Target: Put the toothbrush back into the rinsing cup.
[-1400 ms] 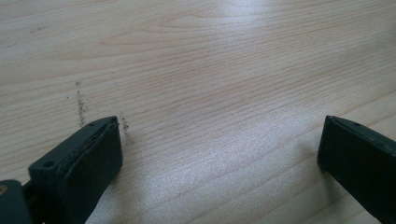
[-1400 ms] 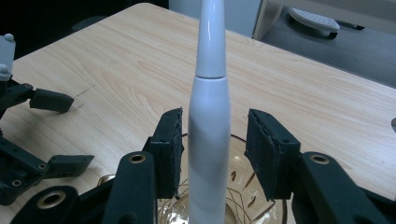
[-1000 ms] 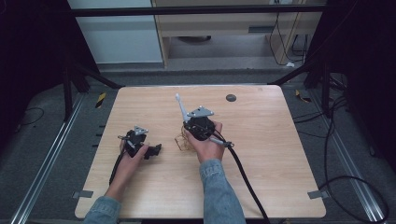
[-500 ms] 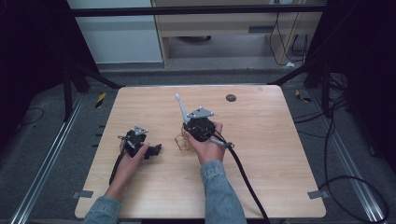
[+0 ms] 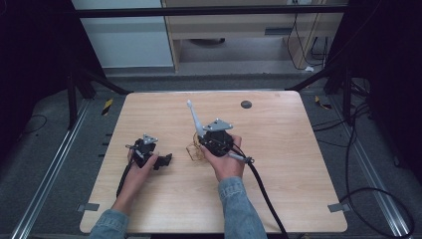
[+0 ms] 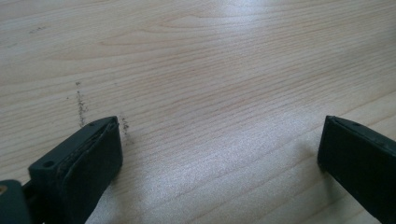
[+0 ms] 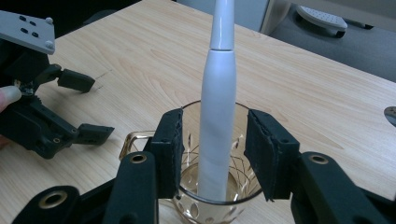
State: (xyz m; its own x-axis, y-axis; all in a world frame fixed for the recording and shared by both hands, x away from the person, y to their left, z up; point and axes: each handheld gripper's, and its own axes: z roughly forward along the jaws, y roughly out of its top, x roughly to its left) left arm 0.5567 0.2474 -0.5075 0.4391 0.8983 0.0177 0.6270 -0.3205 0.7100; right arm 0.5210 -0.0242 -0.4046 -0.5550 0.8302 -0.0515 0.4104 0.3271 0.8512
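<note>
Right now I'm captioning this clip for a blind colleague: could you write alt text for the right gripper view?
A white toothbrush handle stands inside a clear glass cup, between the right gripper's two open black jaws, which flank it without touching. Beyond, on the wooden table, the left gripper is open near the cup's amber handle.

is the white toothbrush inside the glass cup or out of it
Inside. The white toothbrush stands in the glass cup, its lower end below the rim, between the right gripper jaws.

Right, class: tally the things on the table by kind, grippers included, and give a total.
Grippers: 2, left gripper and right gripper
Glass cup: 1
White toothbrush: 1
Dark round disc: 1
Total: 5
</note>
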